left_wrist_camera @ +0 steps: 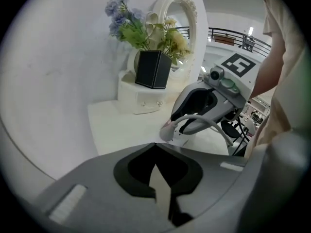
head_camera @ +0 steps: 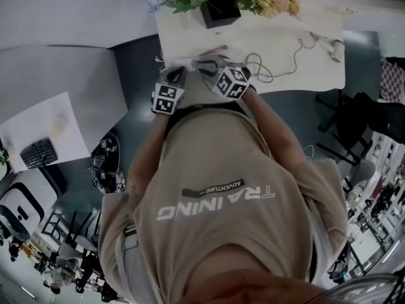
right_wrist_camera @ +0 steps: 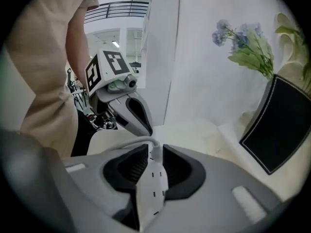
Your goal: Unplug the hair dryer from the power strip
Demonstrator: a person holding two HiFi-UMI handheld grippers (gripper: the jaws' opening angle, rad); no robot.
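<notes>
On the white table (head_camera: 190,33) lies a pale hair dryer (head_camera: 331,45), far right, and its thin cord (head_camera: 288,65) loops back toward my grippers. My right gripper (right_wrist_camera: 154,152) is shut on a white power strip (right_wrist_camera: 151,188) with slotted sockets. A white cable (right_wrist_camera: 126,143) leaves the strip's far end. My left gripper (left_wrist_camera: 155,149) is shut on a pale flat piece (left_wrist_camera: 163,188) that I cannot identify. The two grippers face each other a short way apart at the table's near edge, left gripper (head_camera: 174,76) and right gripper (head_camera: 207,67). No plug shows in the strip.
A black box of flowers (head_camera: 220,9) stands at the table's back, by an oval white mirror (left_wrist_camera: 170,13) on a small white drawer box (left_wrist_camera: 141,98). A grey desk with a keyboard (head_camera: 39,152) is at left, black chairs (head_camera: 354,119) at right.
</notes>
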